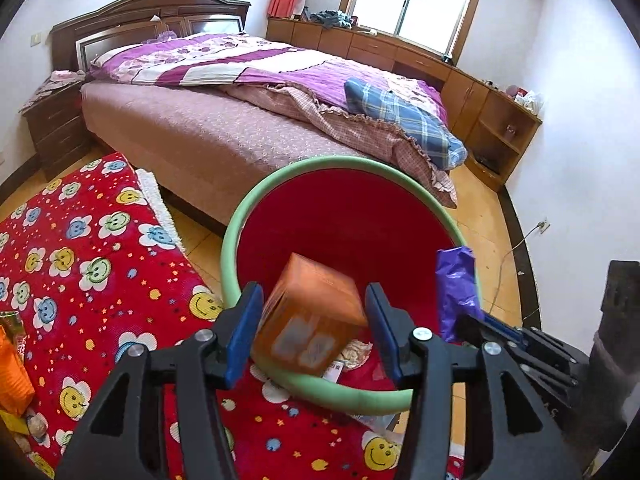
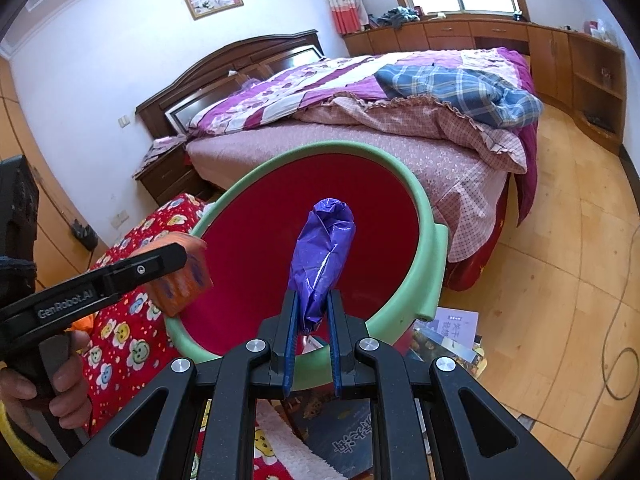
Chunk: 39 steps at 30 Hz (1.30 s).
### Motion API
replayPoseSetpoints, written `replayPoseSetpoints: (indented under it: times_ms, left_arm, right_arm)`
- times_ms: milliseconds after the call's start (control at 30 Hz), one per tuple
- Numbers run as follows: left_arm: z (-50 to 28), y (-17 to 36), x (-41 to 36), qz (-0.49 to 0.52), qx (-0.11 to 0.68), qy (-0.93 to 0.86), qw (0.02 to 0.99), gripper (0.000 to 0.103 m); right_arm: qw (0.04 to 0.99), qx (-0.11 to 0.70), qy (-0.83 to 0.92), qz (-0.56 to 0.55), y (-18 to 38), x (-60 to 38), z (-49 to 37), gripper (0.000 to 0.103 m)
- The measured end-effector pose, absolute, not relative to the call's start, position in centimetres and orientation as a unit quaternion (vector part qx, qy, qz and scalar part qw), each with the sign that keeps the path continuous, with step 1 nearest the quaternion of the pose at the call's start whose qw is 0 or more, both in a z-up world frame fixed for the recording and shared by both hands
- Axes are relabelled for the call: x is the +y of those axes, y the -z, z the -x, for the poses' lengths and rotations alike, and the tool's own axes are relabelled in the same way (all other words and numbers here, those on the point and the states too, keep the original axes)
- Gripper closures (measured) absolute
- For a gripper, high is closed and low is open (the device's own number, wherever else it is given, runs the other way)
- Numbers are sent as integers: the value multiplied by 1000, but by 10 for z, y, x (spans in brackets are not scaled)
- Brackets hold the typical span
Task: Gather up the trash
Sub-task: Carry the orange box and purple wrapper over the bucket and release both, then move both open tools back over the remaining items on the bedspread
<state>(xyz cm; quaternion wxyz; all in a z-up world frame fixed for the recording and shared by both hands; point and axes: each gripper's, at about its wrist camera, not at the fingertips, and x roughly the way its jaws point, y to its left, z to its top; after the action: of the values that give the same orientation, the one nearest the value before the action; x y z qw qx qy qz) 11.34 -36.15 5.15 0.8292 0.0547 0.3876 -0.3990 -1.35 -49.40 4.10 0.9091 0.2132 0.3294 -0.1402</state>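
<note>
1. Left wrist view: left tongs (image 1: pixel 314 322) spread, pads clear of the blurred orange cardboard box (image 1: pixel 310 314) over the red, green-rimmed plastic bin (image 1: pixel 236 216); its label is unreadable.
2. Right wrist view: right tongs (image 2: pixel 312 312) pinch a crumpled purple plastic wrapper (image 2: pixel 322 252) above the bin; "GenRobot.AI" marks the left tongs.

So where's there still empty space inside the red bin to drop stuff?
The far red wall and middle of the green-rimmed red bin are bare. It is crowded at the near rim, where an orange box and wrappers sit.
</note>
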Motion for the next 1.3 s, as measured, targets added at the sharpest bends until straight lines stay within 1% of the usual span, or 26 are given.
replayPoseSetpoints:
  times_ms: [200, 333, 400, 533, 600, 633, 667, 733, 867, 1300]
  left_arm:
    - [-112, -58, -358, -48, 380, 398, 834, 49]
    - [-115, -57, -347, -32, 393, 382, 836, 49]
    - [-116, -57, -339, -23, 399, 371, 838, 49]
    - [-117, -60, -322, -12, 402, 353, 844, 49]
    - [-117, -61, -313, -7, 405, 343, 847, 49]
    - [-117, -61, -308, -4, 407, 338, 849, 49]
    - [-117, -61, -304, -3, 408, 335, 850, 49]
    - [-117, -62, -294, 1, 409, 326, 852, 49]
    - [-113, -65, -272, 11, 410, 311, 857, 49]
    - [-93, -65, -194, 37, 417, 240, 876, 49]
  right_arm:
    - [908, 334, 137, -214, -38, -497, 8, 87]
    - [908, 337, 131, -211, -37, -496, 6, 85]
    - [908, 338, 127, -213, -37, -496, 4, 78]
    - [907, 343, 126, -211, -38, -494, 1, 73]
    - [907, 342, 122, -213, -40, -492, 1, 61]
    - [908, 340, 121, -213, -41, -490, 2, 58]
    - [909, 338, 120, -214, -42, -488, 3, 56]
    - [910, 335, 117, -213, -45, -484, 4, 54]
    - [913, 331, 107, -211, -50, -472, 6, 45]
    - [921, 327, 55, -206, -68, -415, 8, 40]
